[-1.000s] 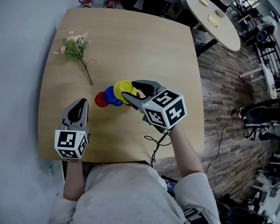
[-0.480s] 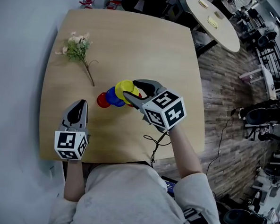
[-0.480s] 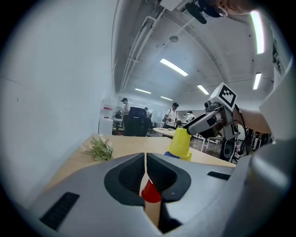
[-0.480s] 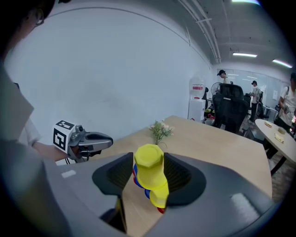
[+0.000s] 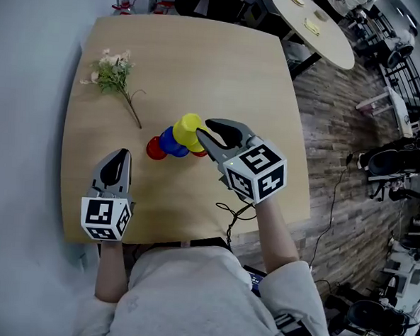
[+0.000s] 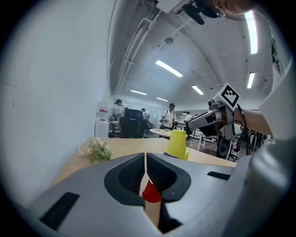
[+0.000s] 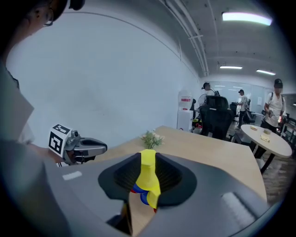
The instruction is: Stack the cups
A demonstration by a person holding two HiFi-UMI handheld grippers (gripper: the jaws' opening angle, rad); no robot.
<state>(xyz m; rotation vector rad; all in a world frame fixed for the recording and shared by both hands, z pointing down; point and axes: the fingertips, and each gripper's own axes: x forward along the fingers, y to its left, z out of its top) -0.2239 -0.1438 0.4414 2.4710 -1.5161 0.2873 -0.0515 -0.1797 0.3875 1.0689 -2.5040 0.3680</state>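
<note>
An upside-down yellow cup (image 5: 189, 130) stands at the table's middle, with a blue cup (image 5: 172, 144) and a red cup (image 5: 155, 149) close at its left. My right gripper (image 5: 210, 137) has just been closing and its jaws now press on the yellow cup (image 7: 148, 173); blue (image 7: 144, 197) shows below it. My left gripper (image 5: 116, 166) rests shut and empty near the front left edge, apart from the cups. Along its jaws (image 6: 145, 159) I see the red cup (image 6: 151, 192) and, farther off, the yellow cup (image 6: 177, 143).
A sprig of flowers (image 5: 115, 76) lies at the table's far left. The wooden table (image 5: 223, 65) has a wall along its left side. A cable (image 5: 234, 213) hangs at the front edge. A round white table (image 5: 314, 24) and chairs stand beyond on the right.
The right gripper's jaws have closed in on the yellow cup, and that hand has shifted slightly to the right. The left gripper has not moved.
</note>
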